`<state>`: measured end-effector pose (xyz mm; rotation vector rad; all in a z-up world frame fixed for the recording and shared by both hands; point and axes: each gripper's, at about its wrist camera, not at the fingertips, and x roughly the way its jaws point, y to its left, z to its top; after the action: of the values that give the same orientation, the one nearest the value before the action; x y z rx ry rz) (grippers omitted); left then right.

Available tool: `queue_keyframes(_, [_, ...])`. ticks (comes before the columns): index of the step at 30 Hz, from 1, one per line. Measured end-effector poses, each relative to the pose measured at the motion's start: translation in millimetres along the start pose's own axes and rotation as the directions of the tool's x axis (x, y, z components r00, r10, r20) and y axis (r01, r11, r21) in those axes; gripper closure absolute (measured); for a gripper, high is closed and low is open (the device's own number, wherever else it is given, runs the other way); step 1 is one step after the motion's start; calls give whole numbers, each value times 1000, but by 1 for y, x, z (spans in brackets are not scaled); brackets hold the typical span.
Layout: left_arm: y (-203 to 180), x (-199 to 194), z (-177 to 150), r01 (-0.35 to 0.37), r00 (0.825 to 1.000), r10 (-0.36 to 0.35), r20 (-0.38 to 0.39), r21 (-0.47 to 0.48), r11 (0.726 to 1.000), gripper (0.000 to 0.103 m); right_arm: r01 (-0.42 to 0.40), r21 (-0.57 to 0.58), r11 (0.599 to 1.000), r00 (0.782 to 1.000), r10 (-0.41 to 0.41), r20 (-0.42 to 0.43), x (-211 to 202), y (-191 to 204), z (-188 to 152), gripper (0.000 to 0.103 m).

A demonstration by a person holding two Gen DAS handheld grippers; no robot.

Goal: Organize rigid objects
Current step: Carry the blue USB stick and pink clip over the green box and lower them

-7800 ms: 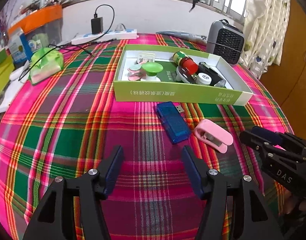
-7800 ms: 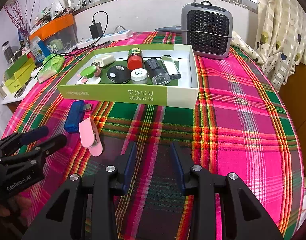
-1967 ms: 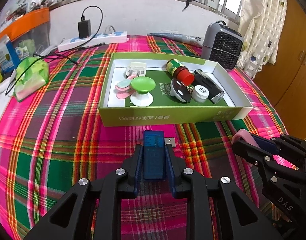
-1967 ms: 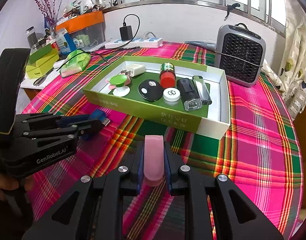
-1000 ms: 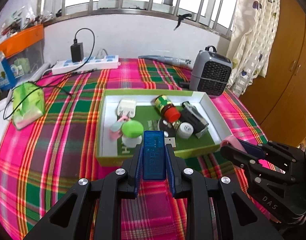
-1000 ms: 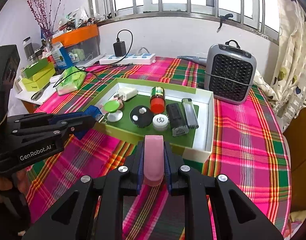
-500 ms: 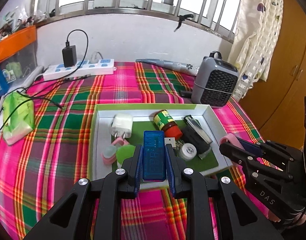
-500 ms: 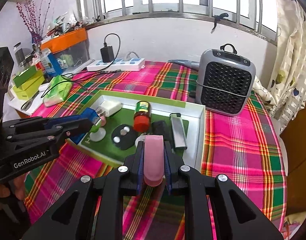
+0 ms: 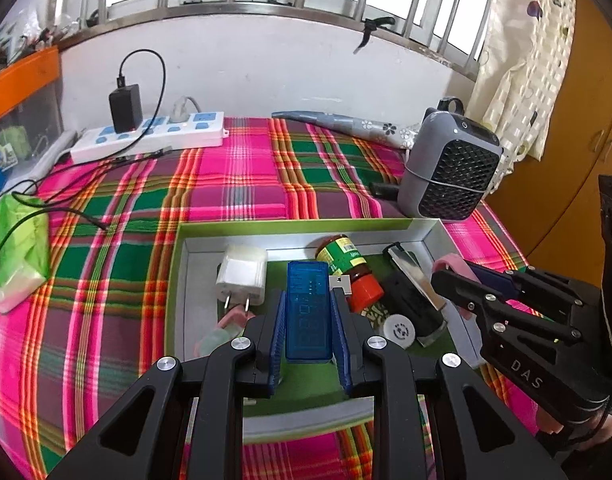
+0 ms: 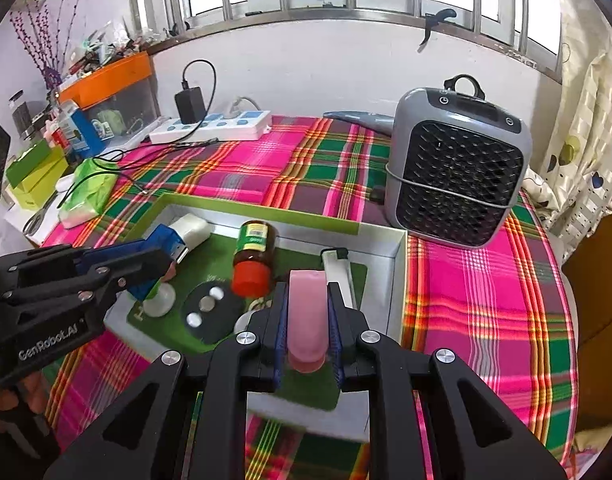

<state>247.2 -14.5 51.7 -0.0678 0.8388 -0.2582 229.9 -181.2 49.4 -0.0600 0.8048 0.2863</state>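
My left gripper [image 9: 308, 312] is shut on a blue USB device [image 9: 308, 312] and holds it above the middle of the green-rimmed box [image 9: 298, 226]. My right gripper [image 10: 307, 316] is shut on a pink clip-like object [image 10: 307, 316], held above the right part of the box [image 10: 262, 210]. The box holds a white plug [image 9: 242, 274], a red-capped bottle [image 9: 347, 268], a black item and a lighter [image 10: 337, 276], a white cap [image 9: 399, 330], and a black disc [image 10: 210, 312]. Each gripper shows in the other's view: right gripper [image 9: 457, 280], left gripper [image 10: 162, 254].
A grey fan heater [image 9: 449, 172] stands right behind the box. A white power strip [image 9: 154, 136] with charger and cables lies at the back left. A green pack [image 9: 16, 252] sits at the left. The plaid table's right edge meets a wooden cabinet.
Both grippers have moved forward with their objects, from the table in front of the box to above its inside. Both stay shut.
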Motion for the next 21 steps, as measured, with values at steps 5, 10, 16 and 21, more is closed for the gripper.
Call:
queue_keyframes(5, [0, 10, 3, 1, 1000, -1, -11, -3, 1000, 82, 4, 1, 1000, 1000, -4, -14, 11, -4, 3, 84])
queue_keyframes(10, [2, 21, 4, -1, 1000, 1, -26, -3, 1000, 82, 9, 14, 1000, 1000, -9, -23, 20, -12, 6, 84])
queue_keyframes(16, [1, 27, 6, -1, 1000, 1, -27, 1, 1000, 82, 14, 13, 1000, 999, -14, -29, 27, -14, 9, 84])
queue_keyframes(21, [3, 31, 6, -2, 999, 2, -32, -3, 1000, 82, 15, 14, 1000, 999, -14, -35, 32, -15, 9, 84])
